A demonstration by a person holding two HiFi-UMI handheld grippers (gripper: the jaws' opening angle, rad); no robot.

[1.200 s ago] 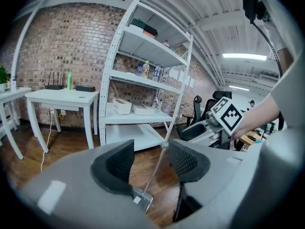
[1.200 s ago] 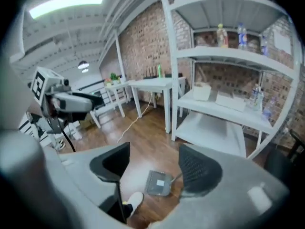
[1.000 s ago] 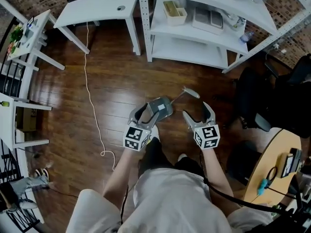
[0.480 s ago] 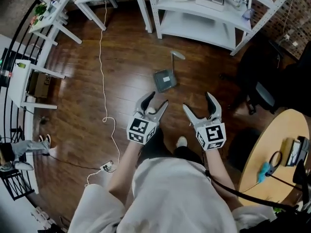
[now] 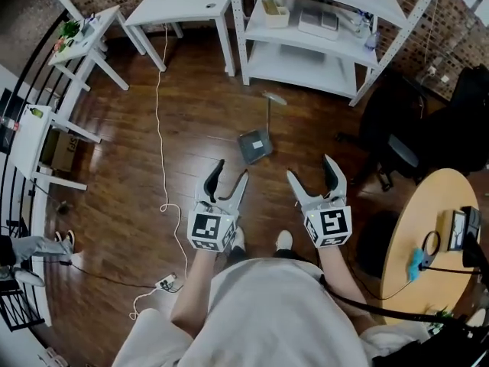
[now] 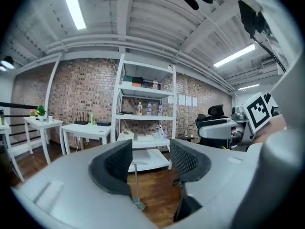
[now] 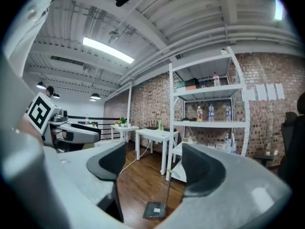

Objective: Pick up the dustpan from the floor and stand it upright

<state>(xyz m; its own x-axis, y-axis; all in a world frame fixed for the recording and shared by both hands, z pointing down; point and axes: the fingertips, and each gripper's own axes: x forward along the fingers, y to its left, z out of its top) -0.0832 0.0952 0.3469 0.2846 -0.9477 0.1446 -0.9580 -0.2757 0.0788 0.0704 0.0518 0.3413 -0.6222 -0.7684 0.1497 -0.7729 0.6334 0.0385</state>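
Observation:
The grey dustpan (image 5: 254, 144) stands on the wooden floor with its thin handle (image 5: 268, 117) pointing up, a step ahead of both grippers. In the left gripper view the dustpan handle (image 6: 135, 181) shows between the pads but far off. The dustpan (image 7: 153, 209) sits low in the right gripper view, on the floor well beyond the jaws. My left gripper (image 5: 231, 170) is open and empty, held near the person's body. My right gripper (image 5: 309, 168) is wide open with its jaws closing a little; nothing is between them.
A white shelf unit (image 5: 321, 60) and white tables (image 5: 183, 6) stand beyond the dustpan. A white cable (image 5: 162, 113) runs down the floor on the left. A black office chair (image 5: 397, 151) and a round wooden table (image 5: 435, 235) are on the right.
The left gripper, close around the dustpan a second ago, has let go of it. Both grippers have drawn back towards the person and risen. The dustpan now stands alone.

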